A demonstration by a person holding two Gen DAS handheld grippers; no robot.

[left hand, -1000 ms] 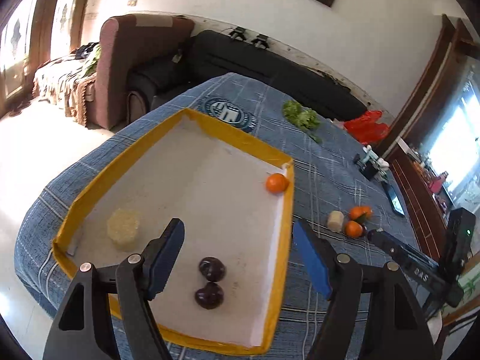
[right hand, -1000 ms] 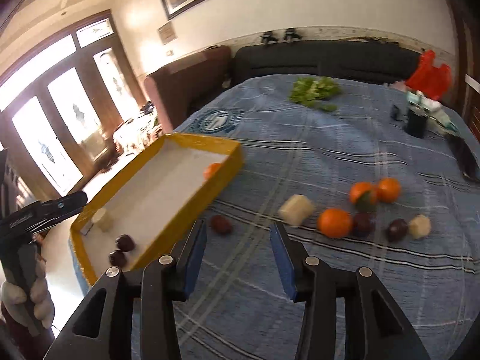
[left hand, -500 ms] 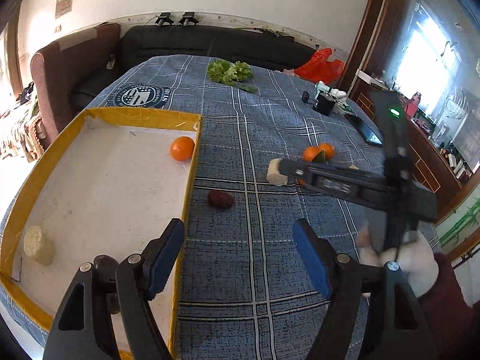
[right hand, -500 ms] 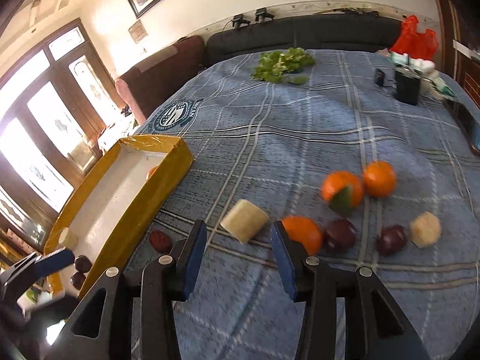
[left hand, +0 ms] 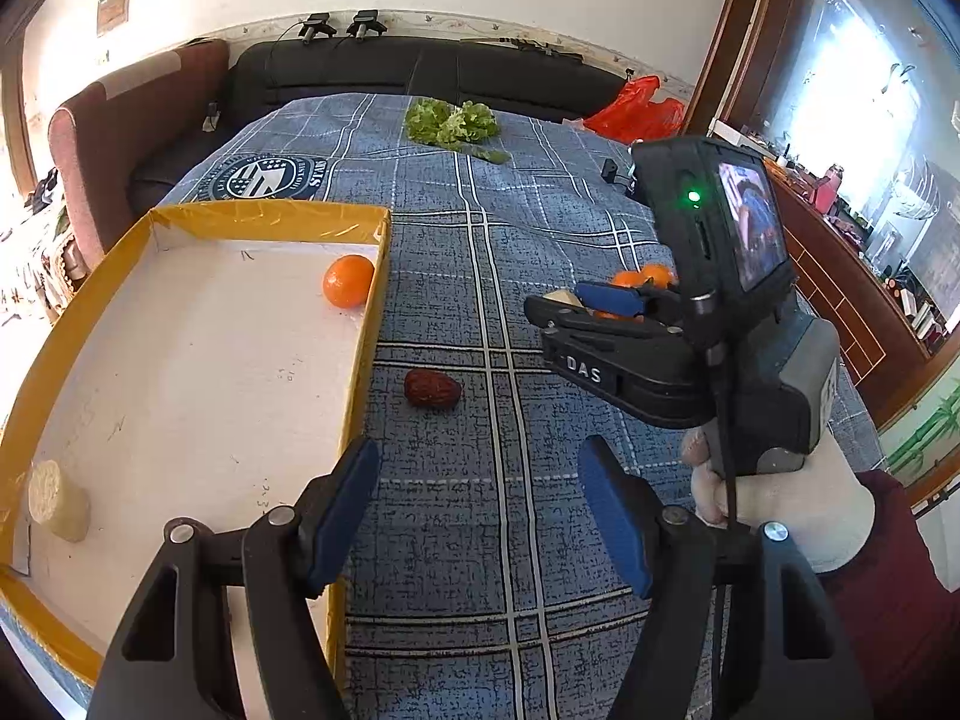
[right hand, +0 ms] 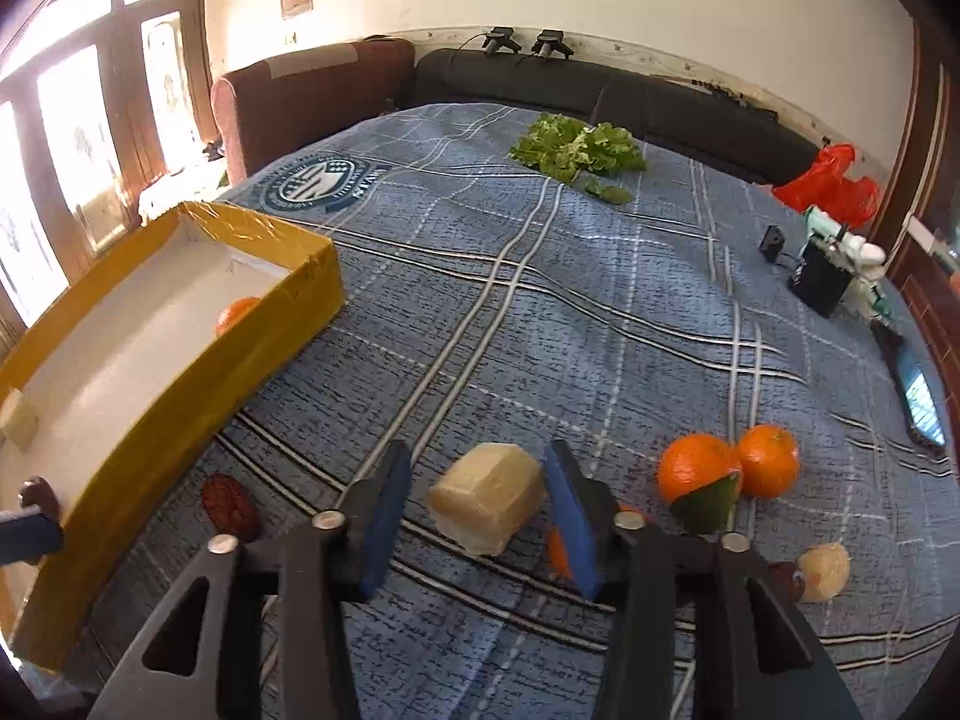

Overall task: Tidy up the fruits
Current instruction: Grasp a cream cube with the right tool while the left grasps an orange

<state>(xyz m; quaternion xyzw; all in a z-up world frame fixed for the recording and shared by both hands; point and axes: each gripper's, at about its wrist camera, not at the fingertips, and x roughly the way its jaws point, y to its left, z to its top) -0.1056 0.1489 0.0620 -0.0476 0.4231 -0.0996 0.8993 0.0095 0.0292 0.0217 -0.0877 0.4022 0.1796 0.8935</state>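
Brightness: daylight, both views well lit.
Light source: blown-out window (left hand: 864,90) at upper right of the left wrist view; glazed doors (right hand: 72,138) washed white at upper left of the right wrist view.
Shadows: soft, short, under the fruit.
Glare: sheen on the yellow tray rim (left hand: 270,219).
Distortion: strong fisheye bending, black corners (all four).
Focus: mostly sharp; right wrist view slightly smeared low down.
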